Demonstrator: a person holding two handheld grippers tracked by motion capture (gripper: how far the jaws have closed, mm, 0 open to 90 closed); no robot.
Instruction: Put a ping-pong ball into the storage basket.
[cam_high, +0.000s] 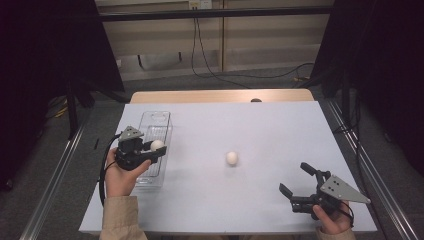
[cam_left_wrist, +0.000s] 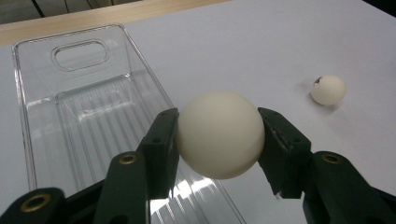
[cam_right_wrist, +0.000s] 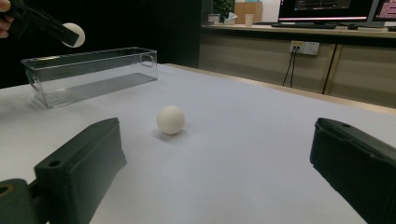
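Observation:
My left gripper (cam_high: 156, 148) is shut on a white ball (cam_left_wrist: 220, 134), held in the air above the near right part of a clear plastic bin (cam_left_wrist: 70, 107); the held ball (cam_high: 157, 144) hovers over the bin's right wall (cam_high: 167, 142). A second white ball (cam_high: 231, 158) lies on the table's middle, also seen as the small ball (cam_left_wrist: 328, 89) at right and the ball (cam_right_wrist: 170, 120) ahead of my right gripper. My right gripper (cam_high: 295, 177) rests near the front right of the table, jaws wide apart with nothing between them. The left gripper with its ball (cam_right_wrist: 74, 34) hangs above the bin (cam_right_wrist: 88, 74).
The white table (cam_high: 280, 125) has a wooden strip along its far edge (cam_high: 220, 95). Dark curtains flank both sides. Cables hang by the far wall (cam_high: 200, 50). Monitors stand on a counter (cam_right_wrist: 327, 9) in the background.

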